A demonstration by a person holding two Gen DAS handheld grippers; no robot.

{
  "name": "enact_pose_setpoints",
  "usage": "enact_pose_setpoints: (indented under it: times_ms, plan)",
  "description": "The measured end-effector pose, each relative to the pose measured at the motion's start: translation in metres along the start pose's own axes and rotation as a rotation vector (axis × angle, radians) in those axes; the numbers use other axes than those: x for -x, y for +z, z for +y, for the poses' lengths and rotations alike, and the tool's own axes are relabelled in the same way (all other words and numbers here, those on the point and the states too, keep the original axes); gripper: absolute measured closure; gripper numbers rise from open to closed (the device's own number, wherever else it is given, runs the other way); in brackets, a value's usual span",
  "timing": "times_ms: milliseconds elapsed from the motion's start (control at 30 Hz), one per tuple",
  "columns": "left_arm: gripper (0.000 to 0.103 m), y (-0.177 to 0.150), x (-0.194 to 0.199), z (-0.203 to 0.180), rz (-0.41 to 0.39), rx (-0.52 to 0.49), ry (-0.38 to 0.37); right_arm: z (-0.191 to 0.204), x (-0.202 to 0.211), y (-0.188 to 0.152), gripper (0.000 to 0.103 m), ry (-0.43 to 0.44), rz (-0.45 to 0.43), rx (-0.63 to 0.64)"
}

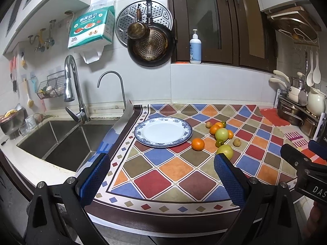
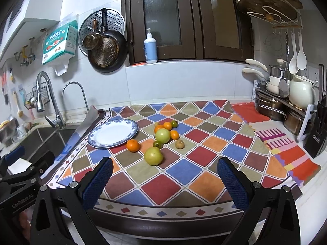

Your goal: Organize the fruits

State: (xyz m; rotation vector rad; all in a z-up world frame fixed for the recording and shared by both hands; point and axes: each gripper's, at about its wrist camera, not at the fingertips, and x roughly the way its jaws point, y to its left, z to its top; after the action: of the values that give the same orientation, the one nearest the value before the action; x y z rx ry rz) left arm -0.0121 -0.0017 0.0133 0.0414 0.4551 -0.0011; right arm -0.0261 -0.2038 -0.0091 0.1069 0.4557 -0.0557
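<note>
Hovering spread and empty: left gripper [image 1: 161, 175], right gripper [image 2: 165, 177]. Fruits loose on desk [image 2: 204, 155] beside empty plate [image 2: 114, 132]. Nearest green apple [image 2: 153, 156] likely firm, smooth, rolls; grasp across its widest middle. Oranges [image 2: 133, 145] softer, squeeze lightly.

— What's sitting on the patterned cloth?

— A loose cluster of fruit: two big green apples, the nearer one [image 2: 153, 156] lying apart from the other [image 2: 162, 135], with small oranges [image 2: 133, 145] and tiny brownish fruits [image 2: 179, 144] lying around them.

— And the plate [image 2: 98, 140]?

— It's lying flat just left of them, blue-rimmed, holding nothing.
</note>
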Motion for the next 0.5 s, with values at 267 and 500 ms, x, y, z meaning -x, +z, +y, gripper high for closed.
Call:
enact_pose_setpoints:
  times_ms: [267,500]
  plan:
    - [0.0,-0.0031,0.0008,-0.0019,-0.006,0.006,-0.001,-0.0017,0.002,0.0024,0.001,0.002,-0.004,0.004]
    - [0.0,-0.0026,0.0,-0.0027,-0.004,0.007,0.002,-0.0022,0.0015,0.0027,0.001,0.004,-0.006,0.007]
